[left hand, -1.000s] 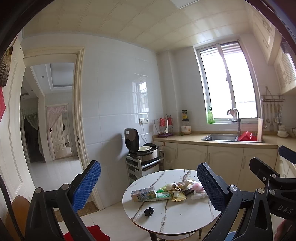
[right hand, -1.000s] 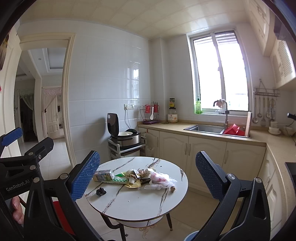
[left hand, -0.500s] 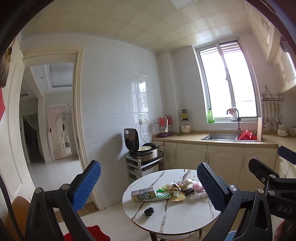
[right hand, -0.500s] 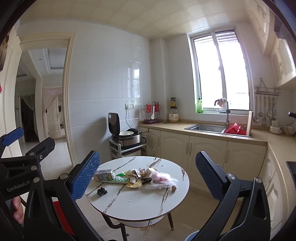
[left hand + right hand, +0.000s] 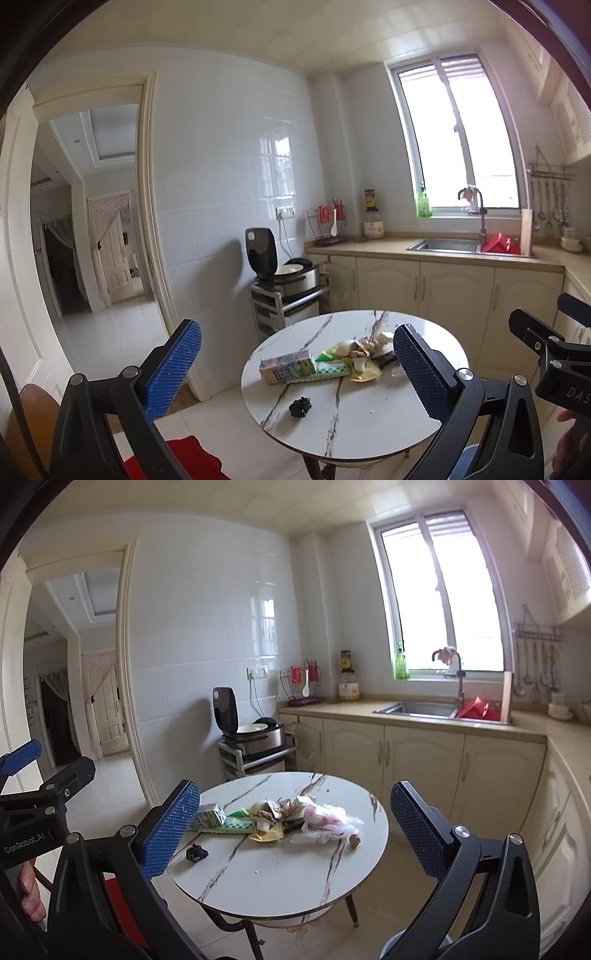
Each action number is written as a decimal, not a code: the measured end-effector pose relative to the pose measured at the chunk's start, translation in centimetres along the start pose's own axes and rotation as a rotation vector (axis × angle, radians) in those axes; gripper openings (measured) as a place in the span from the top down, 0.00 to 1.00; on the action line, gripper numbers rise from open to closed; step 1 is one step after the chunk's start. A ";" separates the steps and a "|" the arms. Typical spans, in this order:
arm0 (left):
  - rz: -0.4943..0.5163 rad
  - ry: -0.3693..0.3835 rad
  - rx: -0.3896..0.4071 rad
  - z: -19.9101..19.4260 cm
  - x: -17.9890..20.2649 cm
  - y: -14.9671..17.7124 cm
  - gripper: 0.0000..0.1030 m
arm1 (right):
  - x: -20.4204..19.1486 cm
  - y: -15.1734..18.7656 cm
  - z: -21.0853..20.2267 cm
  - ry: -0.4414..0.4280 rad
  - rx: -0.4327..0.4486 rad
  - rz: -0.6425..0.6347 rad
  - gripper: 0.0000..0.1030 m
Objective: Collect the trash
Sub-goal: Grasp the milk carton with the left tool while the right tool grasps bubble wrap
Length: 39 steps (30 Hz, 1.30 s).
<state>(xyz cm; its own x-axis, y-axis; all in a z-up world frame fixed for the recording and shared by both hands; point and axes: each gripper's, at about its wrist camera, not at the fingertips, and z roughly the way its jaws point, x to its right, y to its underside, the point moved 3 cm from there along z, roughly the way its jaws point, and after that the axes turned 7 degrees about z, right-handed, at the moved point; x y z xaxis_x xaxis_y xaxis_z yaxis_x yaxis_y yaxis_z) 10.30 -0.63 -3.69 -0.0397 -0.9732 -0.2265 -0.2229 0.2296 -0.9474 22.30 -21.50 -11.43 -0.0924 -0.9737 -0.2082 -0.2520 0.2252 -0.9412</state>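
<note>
Both claws, left claw (image 5: pixel 295 373) and right claw (image 5: pixel 291 827), hold spread and empty, aimed at mixed wrapper trash (image 5: pixel 273 818) piled on the round marble-top table (image 5: pixel 288 878), ready for approach.

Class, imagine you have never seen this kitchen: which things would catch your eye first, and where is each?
First, the heap of trash in the middle of the round marble table, with a milk carton at its left end and a small black scrap lying apart nearer the camera. Then the open blue-padded right gripper and left gripper framing the table, both empty. Behind, the bright window above the sink.
</note>
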 end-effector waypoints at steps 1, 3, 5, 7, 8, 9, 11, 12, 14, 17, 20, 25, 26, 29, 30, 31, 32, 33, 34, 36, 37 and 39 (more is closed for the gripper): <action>0.002 0.003 -0.034 1.4 0.0 0.4 0.01 | 0.5 0.6 1.1 0.003 -0.026 0.012 0.00; 0.008 0.009 -0.083 3.8 0.1 1.3 0.01 | 1.5 1.9 3.2 0.004 -0.079 0.032 0.00; 0.012 0.014 -0.150 6.9 0.0 2.6 0.01 | 2.8 3.4 5.4 0.001 -0.135 0.053 0.00; 0.009 0.030 -0.223 10.4 -0.2 4.2 0.01 | 4.0 5.0 7.6 0.004 -0.194 0.071 0.00; 0.008 0.037 -0.256 11.8 -0.4 4.9 0.01 | 4.6 5.8 8.7 0.013 -0.224 0.079 0.00; 0.006 0.046 -0.292 13.7 -0.7 6.0 0.01 | 5.2 6.6 9.8 0.026 -0.253 0.086 0.00; -0.001 0.059 -0.362 17.1 -1.1 7.7 0.01 | 6.5 8.1 12.2 0.049 -0.310 0.098 0.00; -0.003 0.069 -0.398 18.7 -1.4 8.5 0.01 | 7.0 8.8 13.3 0.057 -0.339 0.107 0.00; -0.011 0.094 -0.456 21.8 -1.7 10.0 0.01 | 7.9 10.0 15.7 0.058 -0.400 0.133 0.00; -0.014 0.112 -0.511 26.2 -2.8 10.9 0.01 | 8.5 11.3 18.6 0.063 -0.460 0.147 0.00; -0.016 0.111 -0.507 29.9 -4.1 11.5 0.01 | 8.5 11.7 20.9 0.081 -0.486 0.117 0.00; 0.075 0.105 -0.427 36.1 -5.9 10.5 0.01 | 8.6 11.9 23.8 0.098 -0.518 0.084 0.00; 0.096 0.112 -0.415 37.3 -6.1 10.6 0.01 | 8.5 12.0 24.5 0.101 -0.525 0.077 0.00; 0.162 0.170 -0.352 40.0 -6.1 11.3 0.01 | 8.4 12.1 25.9 0.109 -0.541 0.061 0.00; 0.201 0.199 -0.344 40.8 -5.7 11.5 0.01 | 8.4 12.1 26.3 0.107 -0.545 0.059 0.00; 0.234 0.229 -0.337 41.3 -5.6 11.6 0.01 | 8.4 12.1 26.7 0.105 -0.548 0.057 0.00; 0.286 0.271 -0.320 41.6 -5.2 11.8 0.01 | 8.2 12.0 27.1 0.103 -0.552 0.053 0.00; 0.344 0.288 -0.299 41.9 -4.9 11.7 0.01 | 8.1 12.0 27.4 0.102 -0.554 0.051 0.00; 0.400 0.297 -0.284 42.7 -4.6 11.9 0.01 | 8.1 12.0 27.7 0.104 -0.558 0.049 0.00; 0.460 0.303 -0.288 44.1 -4.4 12.3 0.01 | 7.8 12.1 28.1 0.104 -0.564 0.051 0.00; 0.478 0.318 -0.284 44.9 -4.3 12.4 0.01 | 7.8 12.1 28.3 0.103 -0.566 0.053 0.00; 0.483 0.338 -0.288 46.3 -4.2 12.6 0.01 | 7.6 12.3 28.7 0.108 -0.573 0.055 0.00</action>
<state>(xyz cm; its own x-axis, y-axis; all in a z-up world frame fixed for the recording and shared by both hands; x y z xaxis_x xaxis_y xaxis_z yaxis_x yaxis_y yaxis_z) 52.72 6.96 -25.10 -0.4941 -0.7228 -0.4832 -0.3533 0.6747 -0.6481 46.20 -27.14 -32.21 -0.2096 -0.9580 -0.1959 -0.7219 0.2868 -0.6298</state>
